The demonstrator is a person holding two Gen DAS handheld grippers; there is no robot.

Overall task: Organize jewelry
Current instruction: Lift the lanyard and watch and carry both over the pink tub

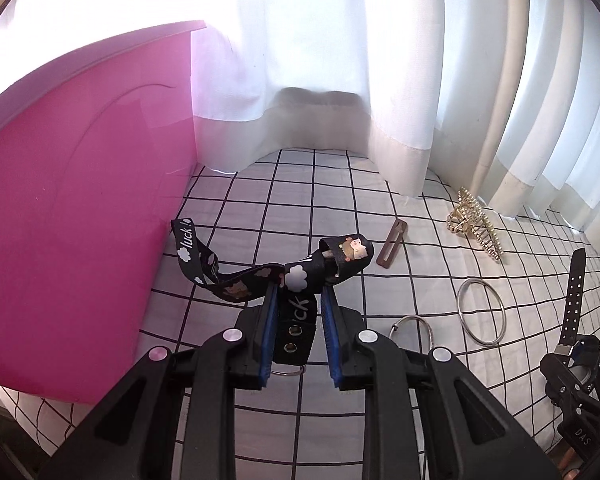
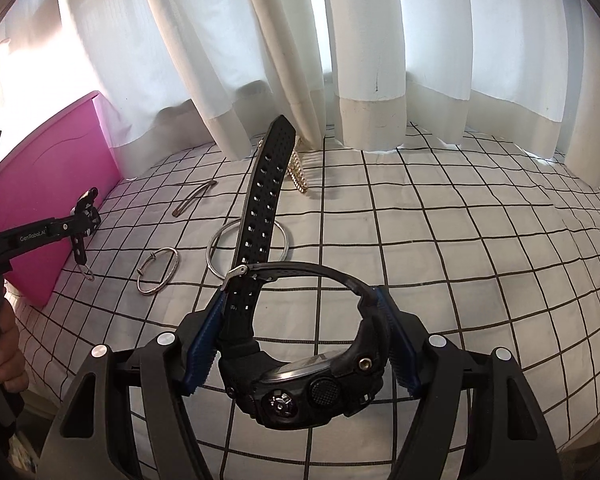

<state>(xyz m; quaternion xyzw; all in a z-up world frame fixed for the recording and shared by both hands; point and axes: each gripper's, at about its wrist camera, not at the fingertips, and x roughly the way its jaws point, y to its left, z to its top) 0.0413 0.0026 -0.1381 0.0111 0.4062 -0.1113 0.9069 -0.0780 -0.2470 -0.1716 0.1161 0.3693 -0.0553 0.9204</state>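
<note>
My left gripper point(image 1: 298, 288) is shut on a black printed lanyard strap point(image 1: 296, 276) with "luck" lettering and holds it above the checked cloth, next to a pink box point(image 1: 68, 208). My right gripper point(image 2: 306, 302) is shut on a black wristwatch point(image 2: 300, 376); its perforated strap point(image 2: 262, 196) sticks up and forward. The watch also shows at the right edge of the left wrist view point(image 1: 572, 312). The left gripper shows in the right wrist view point(image 2: 82, 220) by the pink box point(image 2: 48, 184).
On the checked cloth point(image 1: 340, 208) lie a gold claw hair clip point(image 1: 474, 226), a brown flat hair clip point(image 1: 392, 246), a large silver bangle point(image 1: 482, 314) and a thinner silver bangle point(image 2: 158, 270). White curtains point(image 2: 360, 60) hang behind.
</note>
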